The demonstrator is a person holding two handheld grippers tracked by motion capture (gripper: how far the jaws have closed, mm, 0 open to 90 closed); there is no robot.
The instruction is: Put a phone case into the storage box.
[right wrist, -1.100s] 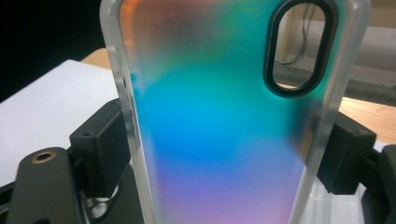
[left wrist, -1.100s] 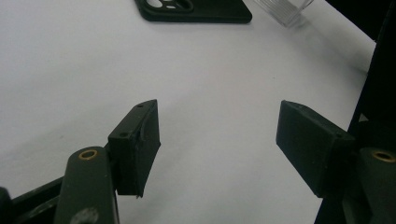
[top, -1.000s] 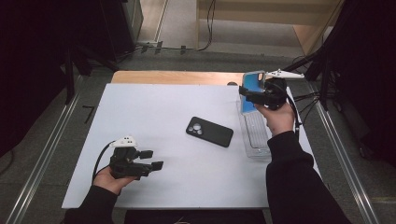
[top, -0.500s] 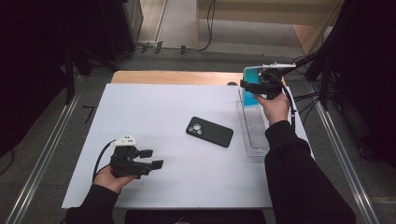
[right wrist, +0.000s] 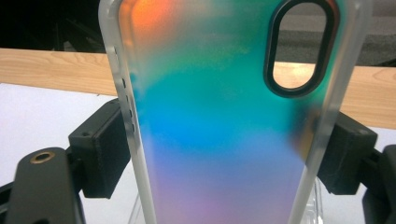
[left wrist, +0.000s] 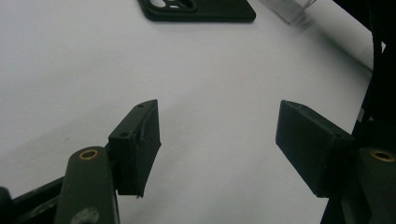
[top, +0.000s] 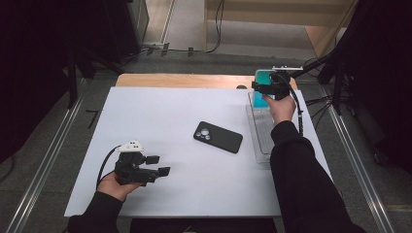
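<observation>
Clamping only the frosted side rims of the iridescent phone case (right wrist: 219,126), the right gripper (top: 270,88) holds it upright over the far right corner of the white table (top: 160,116), above the clear tray (top: 265,131). That narrow purchase looks risky: a flexible case could bow or twist out of the jaws and drop onto the tray. The black phone (top: 217,137) lies camera-side up near the table's middle. The left gripper (top: 154,165) rests near the front left corner, jaws wide and empty. No brand or writing is legible.
</observation>
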